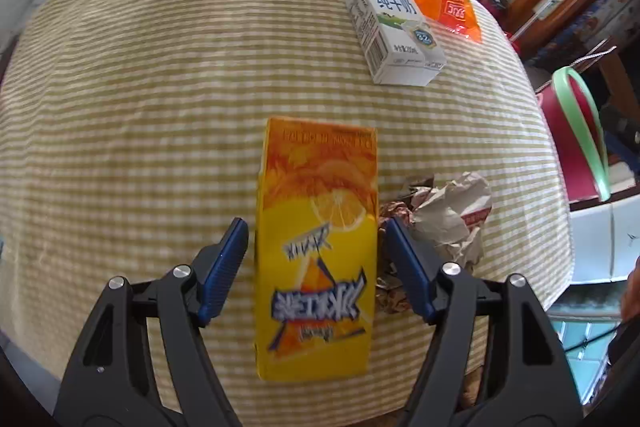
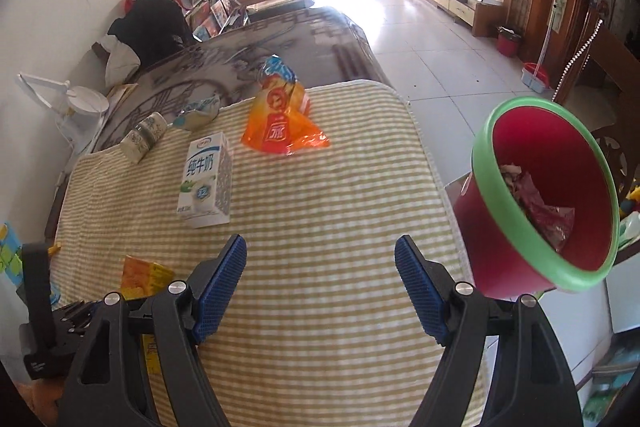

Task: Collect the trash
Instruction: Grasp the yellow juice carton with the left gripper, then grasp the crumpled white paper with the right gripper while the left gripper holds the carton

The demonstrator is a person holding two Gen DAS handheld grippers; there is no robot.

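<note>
The left gripper (image 1: 316,231) is hanging low over the table with its jaws spread wide, and the yellow-orange drink carton (image 1: 318,223) is lying flat between the blue pads (image 1: 224,263), with a gap showing on the left side and the right pad just beside the carton's edge. A crumpled paper wad (image 1: 448,219) is sitting immediately to the right of that carton, partly behind the right pad. Farther ahead, a white milk carton (image 1: 394,27) is lying on the yellow-and-white striped cloth (image 1: 160,87), and an orange snack bag (image 1: 448,1) is resting just beside its far right side. The right gripper (image 2: 320,259) is also standing open, its pads holding nothing, hovering above bare striped cloth. From its view the milk carton (image 2: 208,179) is lying ahead to the left and the snack bag (image 2: 282,123) beyond it near the cloth's far edge. A red bin with a green rim (image 2: 540,195) is sitting off the table's right side, tilted toward the camera, with some crumpled scraps already inside.
</note>
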